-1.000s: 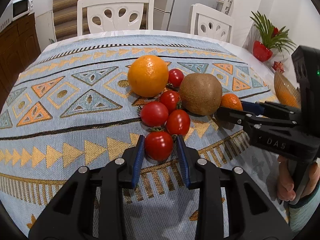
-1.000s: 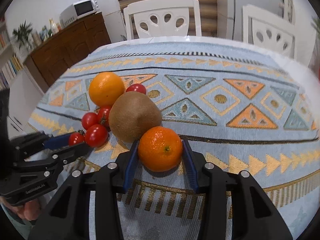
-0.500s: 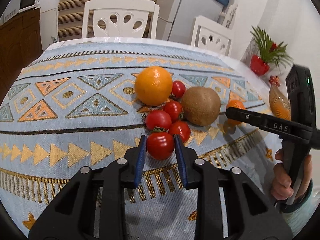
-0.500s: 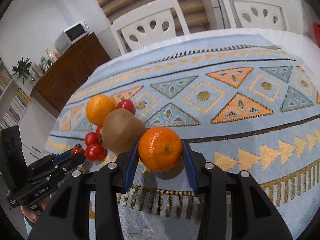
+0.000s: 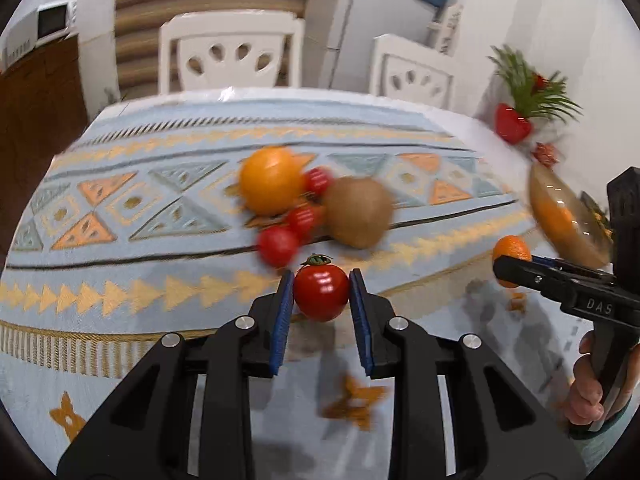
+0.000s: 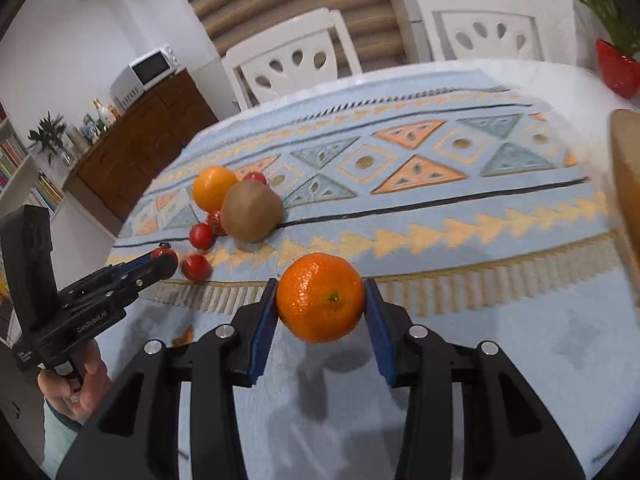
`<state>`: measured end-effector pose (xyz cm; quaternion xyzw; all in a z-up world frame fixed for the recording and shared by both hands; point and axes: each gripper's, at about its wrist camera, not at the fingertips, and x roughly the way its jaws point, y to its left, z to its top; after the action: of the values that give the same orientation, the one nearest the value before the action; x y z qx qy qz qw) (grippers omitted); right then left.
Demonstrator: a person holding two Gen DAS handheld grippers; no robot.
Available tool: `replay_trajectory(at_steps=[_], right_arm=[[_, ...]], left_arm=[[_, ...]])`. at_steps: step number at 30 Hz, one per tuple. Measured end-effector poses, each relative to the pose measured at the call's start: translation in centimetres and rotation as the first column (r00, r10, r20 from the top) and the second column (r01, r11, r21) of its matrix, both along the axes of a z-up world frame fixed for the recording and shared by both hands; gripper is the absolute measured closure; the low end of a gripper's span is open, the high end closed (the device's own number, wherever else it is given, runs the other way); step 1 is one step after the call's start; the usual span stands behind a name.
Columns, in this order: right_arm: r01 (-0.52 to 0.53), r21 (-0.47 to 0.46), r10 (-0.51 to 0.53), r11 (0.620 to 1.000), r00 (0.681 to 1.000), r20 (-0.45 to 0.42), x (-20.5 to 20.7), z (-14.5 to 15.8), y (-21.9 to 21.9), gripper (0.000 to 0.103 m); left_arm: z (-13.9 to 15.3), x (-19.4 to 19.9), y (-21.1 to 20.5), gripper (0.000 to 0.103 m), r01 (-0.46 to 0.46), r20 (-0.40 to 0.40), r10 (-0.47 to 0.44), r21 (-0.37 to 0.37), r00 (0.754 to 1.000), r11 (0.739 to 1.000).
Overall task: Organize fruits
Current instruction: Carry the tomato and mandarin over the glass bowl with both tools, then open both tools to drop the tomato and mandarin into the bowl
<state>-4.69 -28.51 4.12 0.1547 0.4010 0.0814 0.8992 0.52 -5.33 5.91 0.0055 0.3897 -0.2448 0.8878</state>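
My left gripper (image 5: pixel 321 294) is shut on a red tomato (image 5: pixel 321 295), held above the patterned cloth. My right gripper (image 6: pixel 320 298) is shut on a small mandarin (image 6: pixel 320 297), also lifted off the table. On the cloth behind lie a large orange (image 5: pixel 272 186), a brown kiwi (image 5: pixel 357 212) and several tomatoes (image 5: pixel 279 245), blurred by motion. An amber glass bowl (image 5: pixel 560 216) stands at the right; the right gripper (image 5: pixel 508 268) with the mandarin (image 5: pixel 512 250) shows just left of it. The left gripper (image 6: pixel 164 262) appears at the left of the right wrist view.
Two white chairs (image 5: pixel 232 56) stand at the table's far side. A red vase with a green plant (image 5: pixel 514 122) sits at the back right. A hand (image 5: pixel 588 392) holds the right gripper's handle. A wooden sideboard with a microwave (image 6: pixel 146 72) is at the left.
Both grippers have risen and pulled back from the fruit pile with their fruit. The right gripper with the mandarin has moved right, closer to the amber bowl.
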Motion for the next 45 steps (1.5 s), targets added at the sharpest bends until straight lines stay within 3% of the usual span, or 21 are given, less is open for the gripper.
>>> replay_trajectory(at_steps=[5,11,21,28,34,38,45], right_arm=[[0.057,-0.008,-0.056,0.998,0.996,0.066,-3.2,3.2,-3.5,0.062],[0.164,0.012,-0.164,0.986,0.975,0.149,-7.4,6.9,-10.0,0.062],[0.418,-0.013,-0.406,0.908,0.889,0.212,-13.4,10.2,-21.2,0.062],[0.557,-0.027,-0.545,0.83,0.821,0.17,-14.8,9.2,-28.0,0.062],[0.63,-0.043,-0.626,0.776,0.776,0.081,-13.4,6.0,-32.7,0.062],[0.641,-0.047,-0.641,0.766,0.767,0.011,-12.7,3.8,-34.1,0.062],[0.646,-0.15,-0.651,0.749,0.759,0.015,-11.7,2.9,-33.5,0.061]], left_arm=[[4.0,-2.6,-4.6,0.076,0.079,0.083,-0.079,0.001,0.993,0.997],[8.1,-4.7,-10.5,0.076,0.191,0.123,-0.182,-0.065,0.976,0.979],[11.6,-7.4,-22.9,0.076,0.375,0.175,-0.357,-0.084,0.918,0.923],[10.2,-7.5,-31.8,0.076,0.462,0.136,-0.45,-0.07,0.882,0.884],[7.4,-5.9,-37.5,0.076,0.5,0.068,-0.497,-0.037,0.865,0.865],[5.1,-4.9,-39.4,0.076,0.498,0.008,-0.498,-0.024,0.867,0.867],[2.3,-4.1,-40.6,0.076,0.495,-0.058,-0.496,-0.026,0.867,0.868]])
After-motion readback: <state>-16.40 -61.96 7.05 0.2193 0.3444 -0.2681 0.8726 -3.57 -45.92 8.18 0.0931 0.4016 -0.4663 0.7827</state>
